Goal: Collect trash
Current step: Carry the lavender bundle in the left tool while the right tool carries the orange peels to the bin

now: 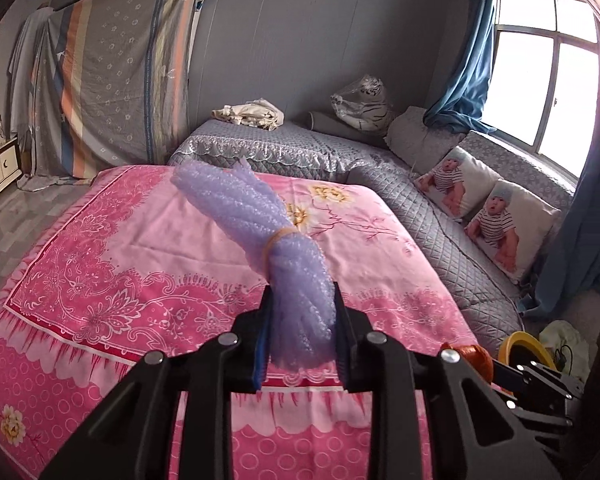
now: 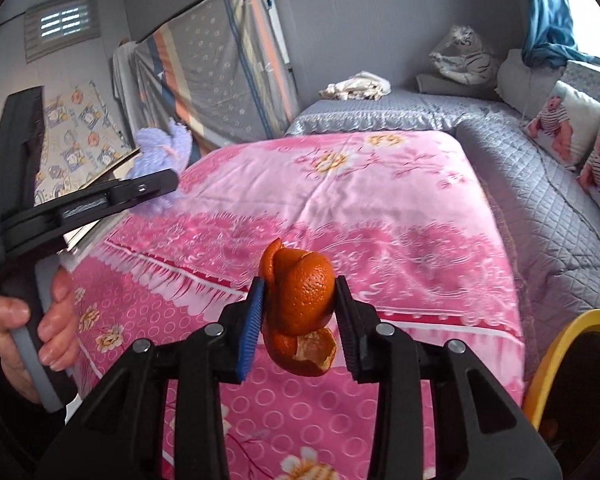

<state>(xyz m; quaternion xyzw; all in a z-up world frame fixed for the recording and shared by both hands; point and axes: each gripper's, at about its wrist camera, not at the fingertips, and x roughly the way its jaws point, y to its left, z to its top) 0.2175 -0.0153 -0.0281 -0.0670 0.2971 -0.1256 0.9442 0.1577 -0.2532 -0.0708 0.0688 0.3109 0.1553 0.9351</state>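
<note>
My left gripper point(image 1: 302, 300) is shut on a purple foam-net bundle point(image 1: 260, 224) tied with a rubber band, held above the pink bedspread point(image 1: 120, 260). It also shows in the right wrist view, where the left gripper point(image 2: 156, 184) holds the purple bundle point(image 2: 160, 152) at the left. My right gripper point(image 2: 300, 288) is shut on an orange peel point(image 2: 300, 304), held above the pink bedspread point(image 2: 380, 220). The orange peel point(image 1: 470, 358) and right gripper point(image 1: 540, 380) show at the lower right of the left wrist view. A yellow-rimmed bin point(image 2: 560, 356) stands at the right beside the bed; its rim point(image 1: 520, 346) shows too.
A grey quilted bed point(image 1: 340, 148) lies beyond the pink one, with a crumpled cloth point(image 1: 252, 114), a wrapped toy tiger point(image 1: 364, 104) and baby-print pillows point(image 1: 480, 208). A window with blue curtains point(image 1: 464, 60) is at the right. A covered mattress point(image 1: 120, 80) leans on the far wall.
</note>
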